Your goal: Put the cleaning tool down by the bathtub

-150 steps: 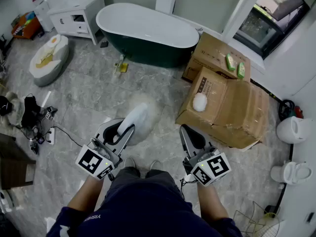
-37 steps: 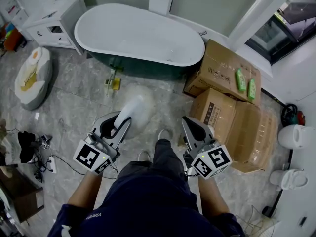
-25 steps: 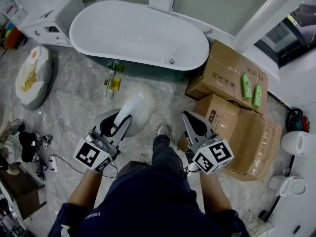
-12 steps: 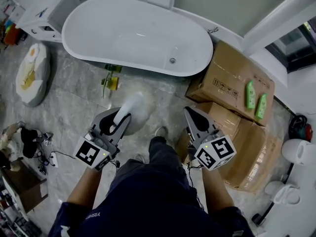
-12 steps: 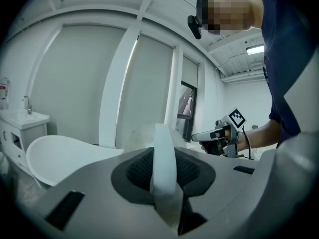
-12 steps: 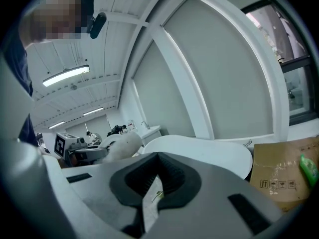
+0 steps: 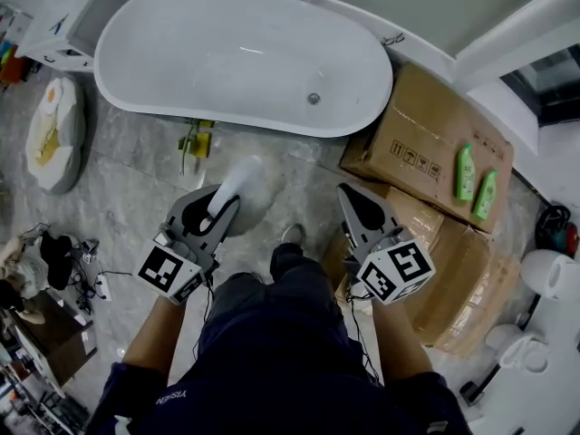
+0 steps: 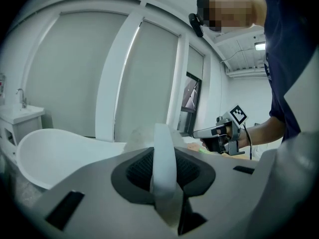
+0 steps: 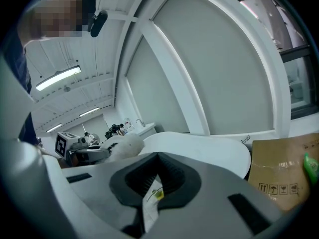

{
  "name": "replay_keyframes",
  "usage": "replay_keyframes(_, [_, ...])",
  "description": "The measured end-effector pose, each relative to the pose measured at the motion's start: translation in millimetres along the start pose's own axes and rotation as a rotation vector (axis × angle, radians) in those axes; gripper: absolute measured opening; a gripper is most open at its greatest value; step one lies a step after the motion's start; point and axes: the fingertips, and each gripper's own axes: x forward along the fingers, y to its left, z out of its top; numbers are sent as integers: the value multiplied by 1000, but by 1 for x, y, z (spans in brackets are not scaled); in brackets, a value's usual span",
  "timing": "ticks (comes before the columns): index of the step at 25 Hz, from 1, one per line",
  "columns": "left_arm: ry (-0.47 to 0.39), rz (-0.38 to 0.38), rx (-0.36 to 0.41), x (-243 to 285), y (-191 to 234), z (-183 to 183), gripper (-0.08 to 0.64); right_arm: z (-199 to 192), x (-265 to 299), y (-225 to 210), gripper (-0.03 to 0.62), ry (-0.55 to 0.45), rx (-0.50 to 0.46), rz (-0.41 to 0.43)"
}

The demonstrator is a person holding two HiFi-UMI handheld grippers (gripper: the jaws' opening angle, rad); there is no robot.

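right now the left gripper has its fingers clamped on the white handle of the tool. the tool's fluffy head pokes out toward 12 o'clock, held above the floor, near the tub but apart from its rim. the right gripper is level with it at 3 o'clock, fingers closed together, with a thin white strip showing in their seam. boxes sit at 2 o'clock, two green bottles on one. a yellow thing lies by the tub at 11 o'clock.
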Motion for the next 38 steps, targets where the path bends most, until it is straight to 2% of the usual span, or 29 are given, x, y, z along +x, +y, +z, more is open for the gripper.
replay_keyframes(8, [80, -39, -6, 54, 17, -23, 106, -12, 25, -45, 5, 13, 37, -45])
replay_keyframes(14, [177, -133, 33, 87, 23, -62, 106, -36, 39, -72, 5, 7, 76, -121])
replay_keyframes(21, [269, -250, 60, 136, 40, -142, 107, -107, 55, -116, 5, 13, 121, -255])
replay_keyframes(24, [294, -270, 64, 155, 51, -180, 106, -140, 59, -133, 5, 12, 140, -298])
replay_keyframes(32, [344, -346, 132, 202, 58, -272, 106, -216, 70, -170, 5, -13, 133, -348])
replay_keyframes(38, [371, -400, 189, 254, 63, -355, 106, -284, 87, -215, 5, -16, 102, -375])
